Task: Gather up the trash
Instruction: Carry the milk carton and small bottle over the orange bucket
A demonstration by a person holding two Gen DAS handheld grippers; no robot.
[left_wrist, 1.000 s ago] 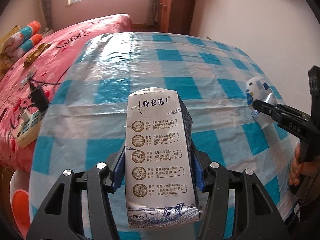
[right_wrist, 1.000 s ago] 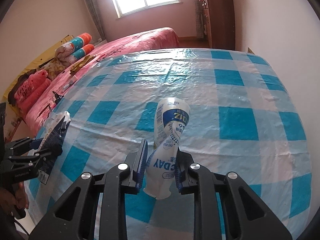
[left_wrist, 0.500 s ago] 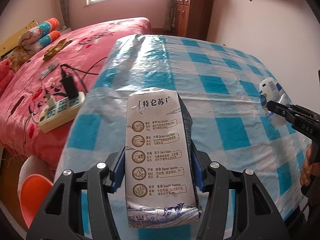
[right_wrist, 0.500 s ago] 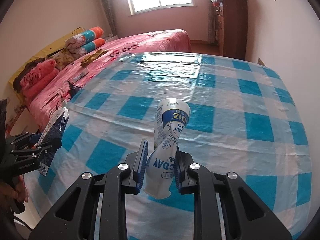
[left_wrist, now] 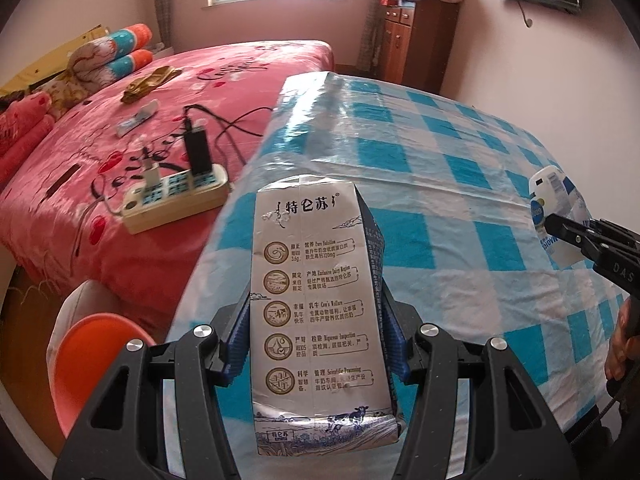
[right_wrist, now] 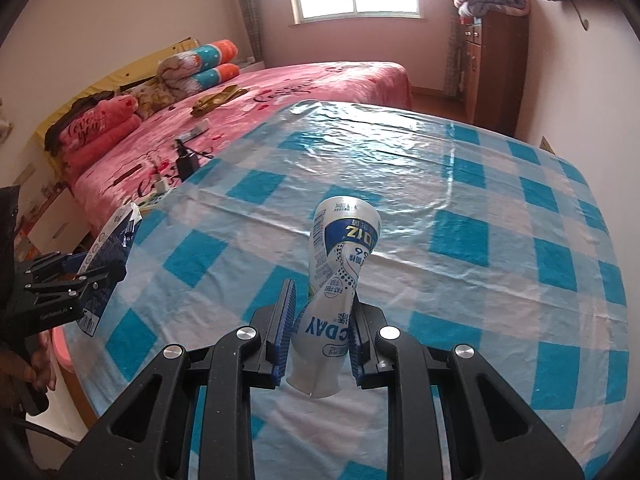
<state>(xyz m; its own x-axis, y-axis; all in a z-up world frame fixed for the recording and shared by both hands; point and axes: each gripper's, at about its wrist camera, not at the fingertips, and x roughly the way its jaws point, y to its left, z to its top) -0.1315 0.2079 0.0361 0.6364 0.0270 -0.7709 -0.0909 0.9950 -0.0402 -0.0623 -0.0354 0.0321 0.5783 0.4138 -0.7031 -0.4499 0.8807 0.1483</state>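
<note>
Trash is held in both claws above the checked tabletop [right_wrist: 460,240], milk carton [left_wrist: 320,312] pinched by the left claw [left_wrist: 316,344], crushed yogurt bottle [right_wrist: 336,292] by the right claw [right_wrist: 320,340], so both grips should be kept firm until a bin is reached.

We've got a milk carton [left_wrist: 320,320] that looks like coated paperboard with a silvery, slightly glossy printed face, creased near its bottom edge, and a crumpled thin plastic bottle [right_wrist: 340,280] with a shiny printed label wrap. The table cover [left_wrist: 460,184] reads to us as glossy wrinkled plastic sheeting that throws back window glare, while the bedspread [left_wrist: 80,184] beside it looks like soft matt fleecy cloth. Both grippers [left_wrist: 316,344] [right_wrist: 320,344] seem to us matt black plastic with ribbed blue pads and bright metal screw heads, and the cabinet [left_wrist: 416,44] looks like polished brown wood.
</note>
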